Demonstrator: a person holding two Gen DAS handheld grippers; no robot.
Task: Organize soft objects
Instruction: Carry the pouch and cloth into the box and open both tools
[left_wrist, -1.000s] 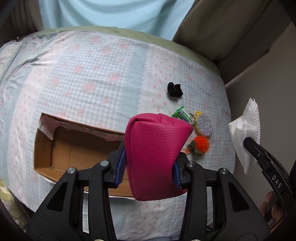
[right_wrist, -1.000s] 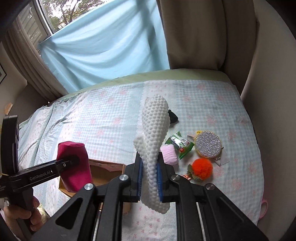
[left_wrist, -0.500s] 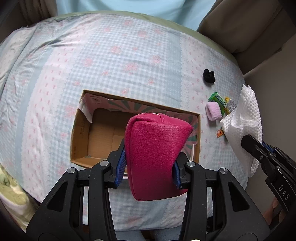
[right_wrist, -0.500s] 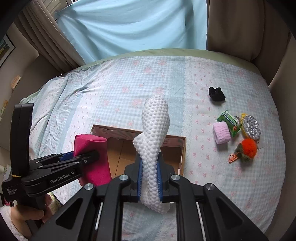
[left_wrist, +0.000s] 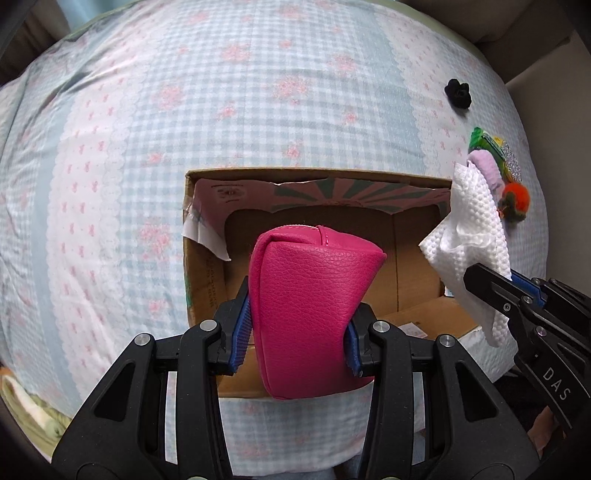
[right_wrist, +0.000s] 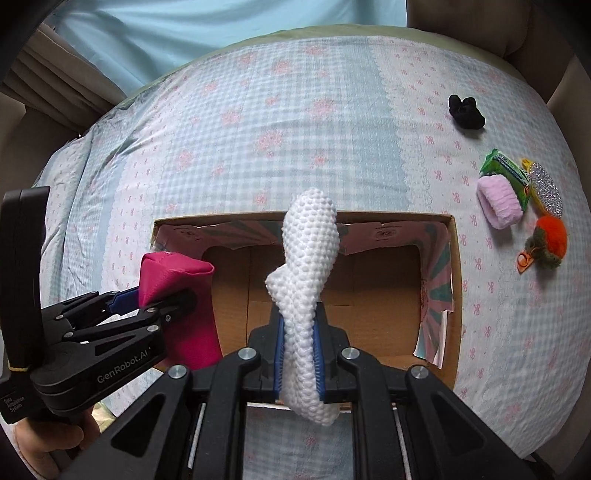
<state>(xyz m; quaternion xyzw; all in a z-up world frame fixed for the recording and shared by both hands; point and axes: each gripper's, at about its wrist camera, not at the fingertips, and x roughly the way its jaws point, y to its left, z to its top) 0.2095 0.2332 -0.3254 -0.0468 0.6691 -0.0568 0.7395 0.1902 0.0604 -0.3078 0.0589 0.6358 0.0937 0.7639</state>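
Note:
My left gripper (left_wrist: 297, 334) is shut on a magenta leather pouch (left_wrist: 308, 314), hanging over the left half of an open cardboard box (left_wrist: 201, 284). My right gripper (right_wrist: 298, 358) is shut on a white bumpy cloth (right_wrist: 308, 266), above the box (right_wrist: 456, 295) near its middle. In the right wrist view the pouch (right_wrist: 173, 271) and left gripper (right_wrist: 162, 295) sit at the box's left end. In the left wrist view the cloth (left_wrist: 469, 236) and right gripper (left_wrist: 491, 286) are at the box's right end. The box interior looks bare.
On the checked bedspread (right_wrist: 258, 122) right of the box lie a pink fluffy roll (right_wrist: 498, 201), a green packet (right_wrist: 504, 171), a glittery silver disc (right_wrist: 546, 188), an orange pompom (right_wrist: 550, 238) and a black fabric piece (right_wrist: 465, 110). A hand (right_wrist: 51, 439) holds the left gripper.
Both grippers have come down and over the box, which now fills the view's centre; the small items have slid to the right edge. Pouch and cloth stay gripped.

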